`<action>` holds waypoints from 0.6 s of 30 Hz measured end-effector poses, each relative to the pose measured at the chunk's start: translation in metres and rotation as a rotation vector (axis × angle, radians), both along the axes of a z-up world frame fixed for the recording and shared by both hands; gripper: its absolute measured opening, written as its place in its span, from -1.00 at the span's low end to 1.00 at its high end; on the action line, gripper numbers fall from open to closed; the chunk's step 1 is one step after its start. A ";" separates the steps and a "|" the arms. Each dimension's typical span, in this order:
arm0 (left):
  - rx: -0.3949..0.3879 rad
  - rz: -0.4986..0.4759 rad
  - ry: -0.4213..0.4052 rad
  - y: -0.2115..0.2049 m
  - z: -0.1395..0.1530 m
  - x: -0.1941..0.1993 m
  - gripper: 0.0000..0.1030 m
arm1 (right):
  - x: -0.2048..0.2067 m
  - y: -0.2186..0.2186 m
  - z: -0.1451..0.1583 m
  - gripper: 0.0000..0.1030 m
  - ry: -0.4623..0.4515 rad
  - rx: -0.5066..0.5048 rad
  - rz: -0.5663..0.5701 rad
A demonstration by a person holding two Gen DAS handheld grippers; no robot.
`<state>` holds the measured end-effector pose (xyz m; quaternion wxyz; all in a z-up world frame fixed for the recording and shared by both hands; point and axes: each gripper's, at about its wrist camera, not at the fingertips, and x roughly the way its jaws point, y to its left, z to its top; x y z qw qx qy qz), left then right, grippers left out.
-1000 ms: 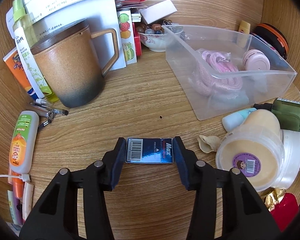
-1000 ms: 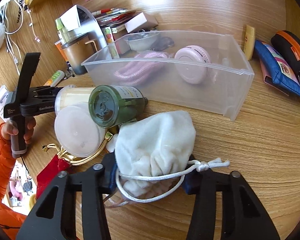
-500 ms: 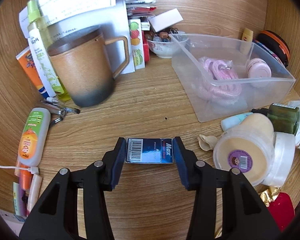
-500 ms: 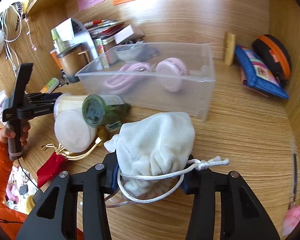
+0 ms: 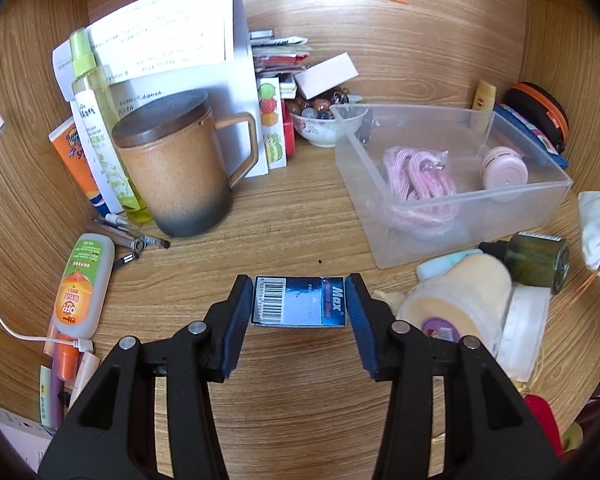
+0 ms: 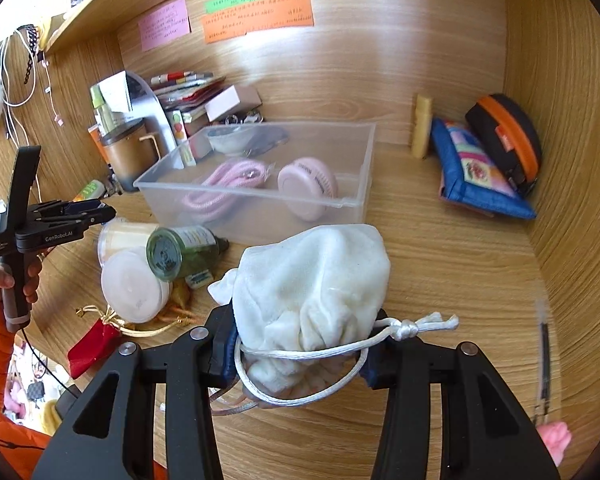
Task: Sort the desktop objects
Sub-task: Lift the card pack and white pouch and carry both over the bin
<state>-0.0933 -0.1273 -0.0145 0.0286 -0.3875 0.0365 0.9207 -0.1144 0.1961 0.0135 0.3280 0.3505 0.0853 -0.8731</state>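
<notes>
My left gripper (image 5: 299,309) is shut on a small blue "Max" box (image 5: 299,301) with a barcode and holds it above the wooden desk, left of the clear plastic bin (image 5: 452,216). My right gripper (image 6: 300,350) is shut on a white drawstring pouch (image 6: 312,280) and holds it in front of the same bin (image 6: 260,204). The bin holds a pink cord (image 5: 418,178) and a round pink case (image 5: 502,168). The left gripper also shows at the left of the right wrist view (image 6: 96,212).
A brown lidded mug (image 5: 176,168), bottles and tubes (image 5: 86,284) stand at the left. A green bottle (image 6: 180,252), white tubs (image 6: 132,284) and a red pouch (image 6: 92,348) lie near the bin's front. A blue pouch (image 6: 476,176) and an orange-trimmed case (image 6: 508,140) sit at the back right.
Both grippers have lifted and drawn back from the desk with the box and the pouch held; more of the back wall and notes shows now.
</notes>
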 end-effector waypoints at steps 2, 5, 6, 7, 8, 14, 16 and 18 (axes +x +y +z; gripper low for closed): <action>0.000 -0.004 0.009 0.003 0.004 0.001 -0.09 | 0.000 0.002 0.005 -0.20 0.015 -0.006 -0.003; -0.005 -0.018 0.023 0.007 0.010 0.001 -0.09 | -0.002 0.004 0.009 -0.20 0.027 -0.010 -0.006; -0.007 -0.021 0.028 0.009 0.012 0.001 -0.09 | -0.002 0.005 0.010 -0.20 0.032 -0.009 -0.006; -0.009 -0.026 0.032 0.010 0.014 0.001 -0.09 | -0.002 0.006 0.011 -0.20 0.035 -0.011 -0.007; -0.009 -0.030 0.039 0.012 0.016 0.001 -0.09 | -0.003 0.006 0.013 -0.20 0.042 -0.012 -0.008; -0.011 -0.060 0.058 0.025 0.026 0.000 -0.09 | -0.008 0.003 0.025 -0.20 0.068 -0.066 -0.004; -0.013 -0.069 0.064 0.029 0.029 -0.002 -0.09 | -0.010 -0.001 0.029 -0.20 0.078 -0.083 0.003; -0.012 -0.079 0.070 0.034 0.032 -0.003 -0.09 | -0.011 -0.006 0.032 -0.20 0.090 -0.084 0.007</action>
